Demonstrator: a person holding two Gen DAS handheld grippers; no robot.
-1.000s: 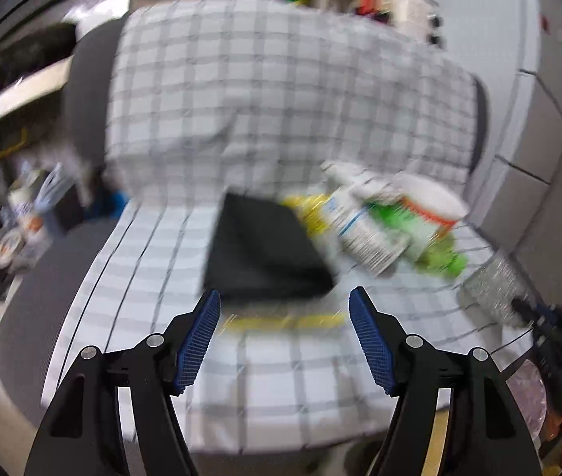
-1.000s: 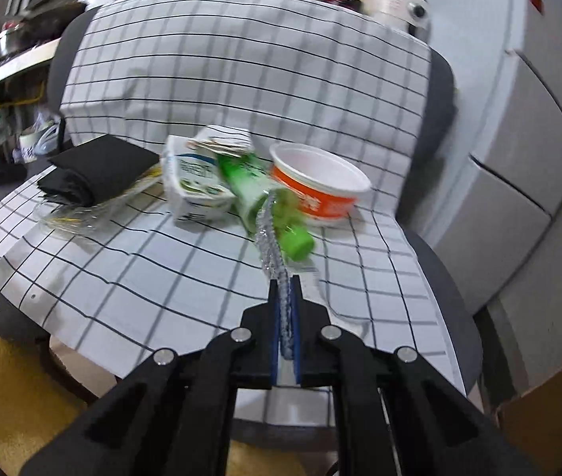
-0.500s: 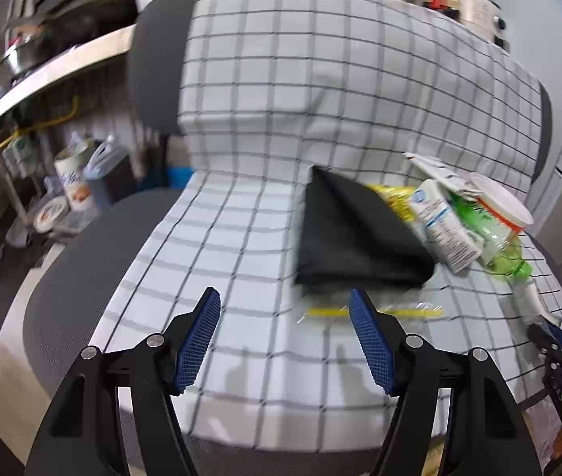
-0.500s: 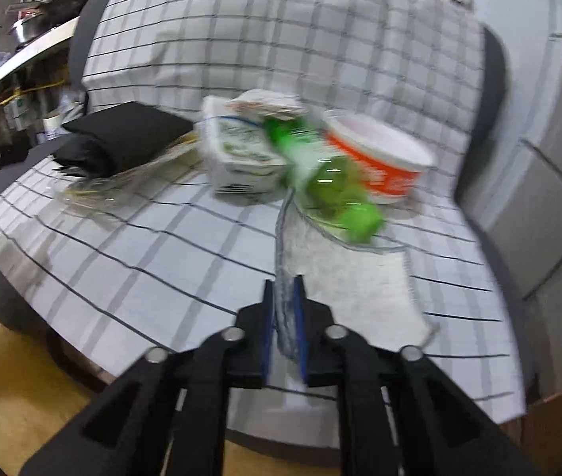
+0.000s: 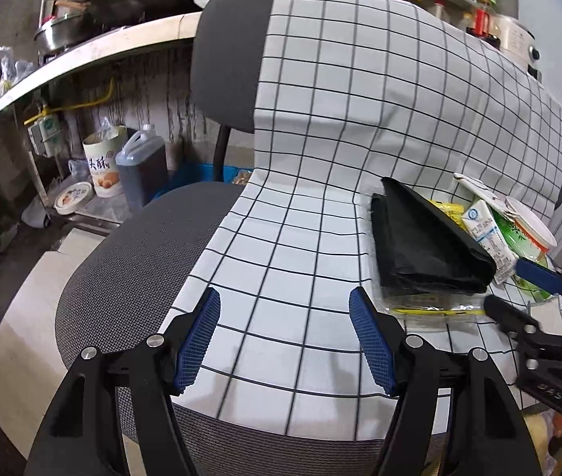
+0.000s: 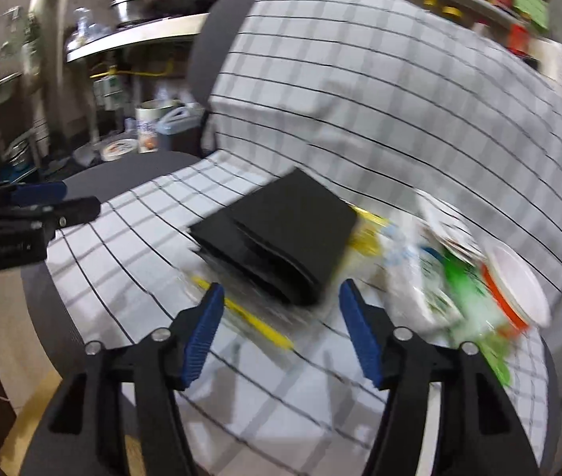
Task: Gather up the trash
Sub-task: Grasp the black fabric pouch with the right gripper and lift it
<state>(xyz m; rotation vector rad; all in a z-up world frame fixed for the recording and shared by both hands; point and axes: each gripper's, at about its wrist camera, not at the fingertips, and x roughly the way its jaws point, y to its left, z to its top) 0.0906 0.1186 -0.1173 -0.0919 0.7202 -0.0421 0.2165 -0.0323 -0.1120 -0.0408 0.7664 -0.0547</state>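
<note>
Blue-white milk carton (image 5: 489,238) label unreadable; left tool (image 5: 285,341) open, empty; right tool (image 6: 281,333) opening, empty.

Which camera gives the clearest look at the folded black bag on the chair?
The left wrist view: the folded black bag is sharp there, its layered edges distinct on the checked cloth. The right wrist view shows it nearer the centre, but smeared by motion blur.

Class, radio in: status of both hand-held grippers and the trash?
Left hand-held gripper open, empty. Right hand-held gripper opening, nothing between its jaws. Folded black plastic bag on checked cloth, trash beside it. Nothing blocking.
</note>
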